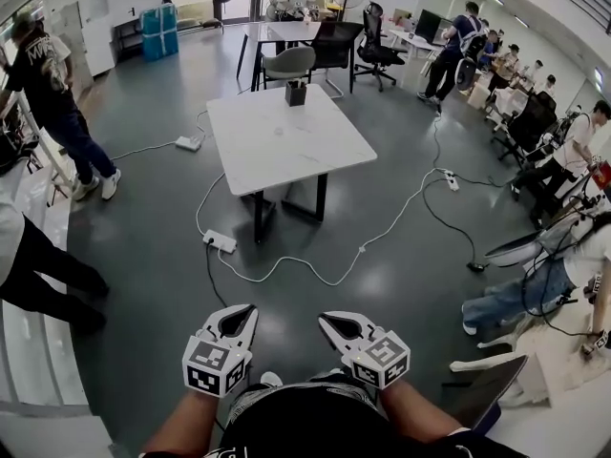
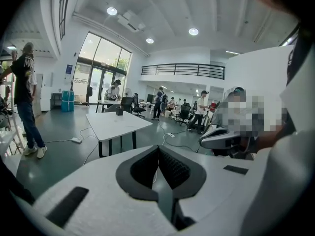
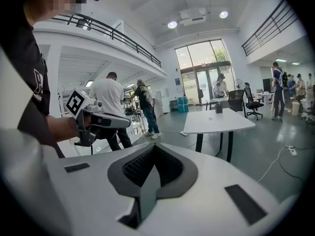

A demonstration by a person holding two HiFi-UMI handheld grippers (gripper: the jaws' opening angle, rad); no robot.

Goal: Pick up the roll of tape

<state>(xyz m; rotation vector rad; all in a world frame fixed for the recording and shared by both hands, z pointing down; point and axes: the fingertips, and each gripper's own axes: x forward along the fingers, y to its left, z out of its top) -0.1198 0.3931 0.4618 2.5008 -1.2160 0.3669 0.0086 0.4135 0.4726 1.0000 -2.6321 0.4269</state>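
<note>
Left gripper (image 1: 249,307): we hold its jaws shut and empty.
Right gripper (image 1: 323,317): shut and empty too.
Table (image 1: 286,151): white, far ahead of us.
Tape: too small to spot from here.

The white right claw (image 3: 153,150) has its jaws pressed together, with nothing between them. Ahead and a bit to the right stands a white flat desk (image 3: 216,123) on black legs, with a small dark box (image 3: 219,109) on top. Off to the left is the left claw (image 3: 118,123).
</note>
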